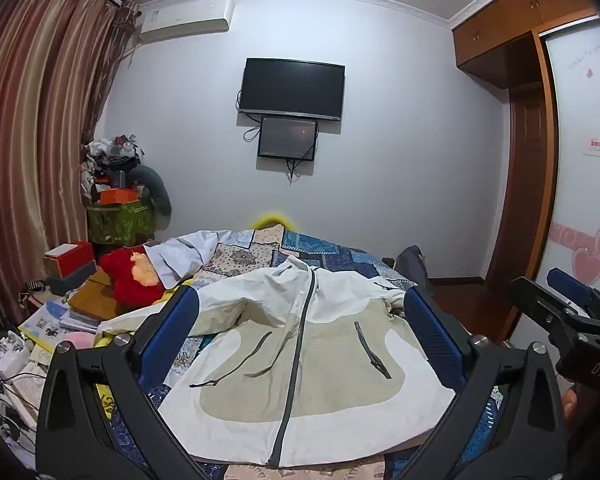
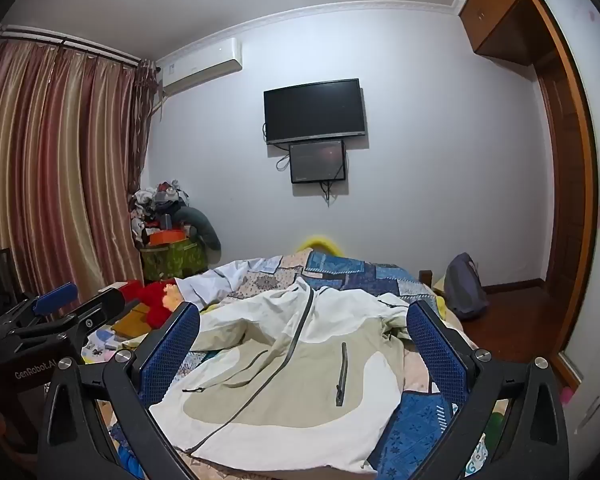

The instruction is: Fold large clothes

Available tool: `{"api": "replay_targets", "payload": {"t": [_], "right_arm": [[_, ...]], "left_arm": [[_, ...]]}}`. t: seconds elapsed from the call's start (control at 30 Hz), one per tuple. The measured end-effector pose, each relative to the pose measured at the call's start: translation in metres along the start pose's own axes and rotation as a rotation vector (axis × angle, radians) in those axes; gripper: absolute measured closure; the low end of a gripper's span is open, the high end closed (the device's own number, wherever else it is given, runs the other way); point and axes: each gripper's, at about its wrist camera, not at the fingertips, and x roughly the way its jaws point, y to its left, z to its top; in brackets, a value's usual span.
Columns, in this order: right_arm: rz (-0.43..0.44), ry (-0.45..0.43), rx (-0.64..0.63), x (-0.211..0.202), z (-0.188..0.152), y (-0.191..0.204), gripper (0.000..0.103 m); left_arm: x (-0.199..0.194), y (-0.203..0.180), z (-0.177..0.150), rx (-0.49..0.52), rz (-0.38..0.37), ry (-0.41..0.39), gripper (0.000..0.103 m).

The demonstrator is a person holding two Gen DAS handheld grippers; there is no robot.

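A large white and beige jacket (image 1: 300, 360) with a grey zip lies front up and rumpled on the patchwork quilt of the bed (image 1: 328, 248). My left gripper (image 1: 300, 300) hovers open over the jacket's near hem, its blue pads wide apart and holding nothing. In the right wrist view the same jacket (image 2: 284, 380) spreads below my right gripper (image 2: 303, 314), which is open and empty too. Each gripper shows in the other's view: the right gripper (image 1: 548, 292) at the right edge, the left gripper (image 2: 80, 300) at the left edge. One sleeve bunches toward the far right.
A red plush toy (image 1: 128, 276), boxes, books and cables crowd the bed's left side. A green box (image 1: 120, 224) piled with clothes stands by the curtain. A grey backpack (image 2: 464, 288) sits on the floor right of the bed. A wardrobe (image 1: 532, 184) lines the right wall.
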Motion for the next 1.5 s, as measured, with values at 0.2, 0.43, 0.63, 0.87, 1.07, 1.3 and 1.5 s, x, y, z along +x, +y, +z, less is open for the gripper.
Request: {"api": "replay_targets", "payload": {"t": [0.2, 0.43, 0.63, 0.87, 1.07, 1.3, 1.5], "right_arm": [[-0.002, 0.008, -0.003, 0.0011, 0.0002, 0.0007, 0.000], [-0.001, 0.008, -0.004, 0.0010, 0.0006, 0.0009, 0.000], [-0.001, 0.007, -0.003, 0.0010, 0.0004, 0.0004, 0.000], [0.002, 0.009, 0.001, 0.0004, 0.0006, 0.0007, 0.000], [0.001, 0.008, 0.001, 0.0008, 0.0018, 0.0003, 0.000], [0.000, 0.008, 0.001, 0.0013, 0.0017, 0.0001, 0.000], [-0.001, 0.008, 0.002, 0.0010, 0.0034, 0.0010, 0.000]], "left_arm": [[-0.0009, 0.0001, 0.0006, 0.008, 0.004, 0.003, 0.000], [0.0000, -0.0006, -0.0014, 0.011, 0.009, -0.002, 0.000], [-0.0008, -0.0016, -0.0012, 0.015, 0.010, -0.005, 0.000], [-0.0016, -0.0026, -0.0005, 0.017, 0.014, -0.004, 0.000], [-0.0018, -0.0022, -0.0005, 0.021, 0.018, -0.008, 0.000], [-0.0019, -0.0022, -0.0013, 0.022, 0.015, -0.008, 0.000], [-0.0007, -0.0021, -0.0020, 0.023, 0.017, -0.007, 0.000]]}}
